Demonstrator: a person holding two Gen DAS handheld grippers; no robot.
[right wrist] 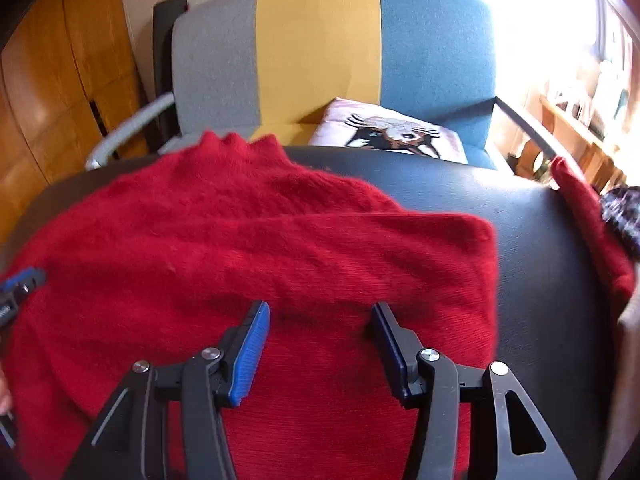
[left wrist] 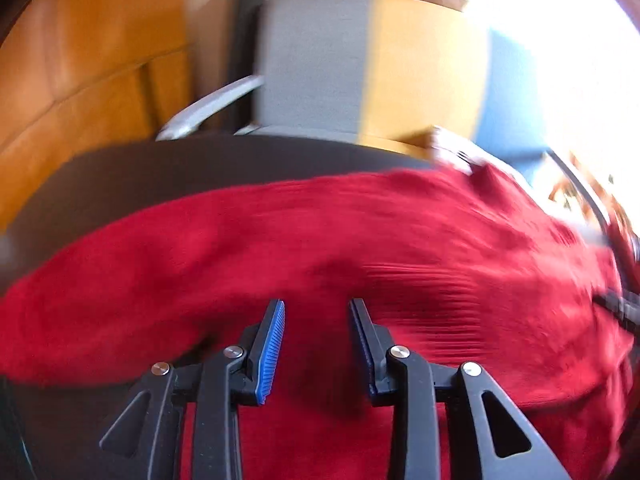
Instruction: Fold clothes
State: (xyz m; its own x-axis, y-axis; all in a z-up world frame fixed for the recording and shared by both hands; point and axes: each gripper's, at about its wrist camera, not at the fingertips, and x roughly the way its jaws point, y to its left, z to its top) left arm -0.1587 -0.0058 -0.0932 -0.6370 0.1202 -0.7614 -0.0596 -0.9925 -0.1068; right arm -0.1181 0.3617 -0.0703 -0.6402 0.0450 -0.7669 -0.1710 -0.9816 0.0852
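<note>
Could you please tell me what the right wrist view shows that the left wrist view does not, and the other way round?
Only the right wrist view shows the printed cushion on the chair seat, the sweater's collar and the left gripper's tip at the frame's left edge. Only the left wrist view shows the left gripper head-on, open over the cloth; it is blurred. Both share the red sweater on the dark table, the striped chair and the wooden cabinet. The right gripper is open too.
</note>
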